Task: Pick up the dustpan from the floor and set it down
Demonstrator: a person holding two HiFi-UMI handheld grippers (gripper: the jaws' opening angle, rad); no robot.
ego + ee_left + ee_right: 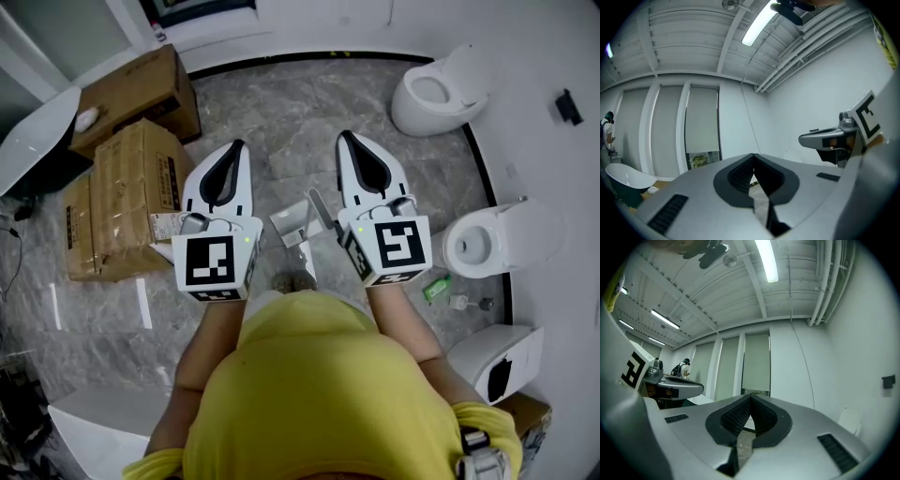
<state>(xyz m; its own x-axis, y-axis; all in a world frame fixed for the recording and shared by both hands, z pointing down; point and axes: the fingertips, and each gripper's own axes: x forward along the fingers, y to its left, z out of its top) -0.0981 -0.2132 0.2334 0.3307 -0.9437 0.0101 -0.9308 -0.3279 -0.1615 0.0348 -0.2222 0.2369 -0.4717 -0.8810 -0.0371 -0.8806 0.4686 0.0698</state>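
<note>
Yellow shirt [319, 394], left gripper [239, 146] and right gripper [345, 137], fingers [733, 418] clenched empty; box [131, 187] print unreadable.

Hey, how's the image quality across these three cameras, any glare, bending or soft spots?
Head view: evenly lit and sharp, but the black floor trim bows from the wide lens. Left gripper view: the ceiling light strip blows out to white and the corners go black. Right gripper view: same dark corners, glare off its ceiling lamp, near jaw surfaces slightly soft.
</note>
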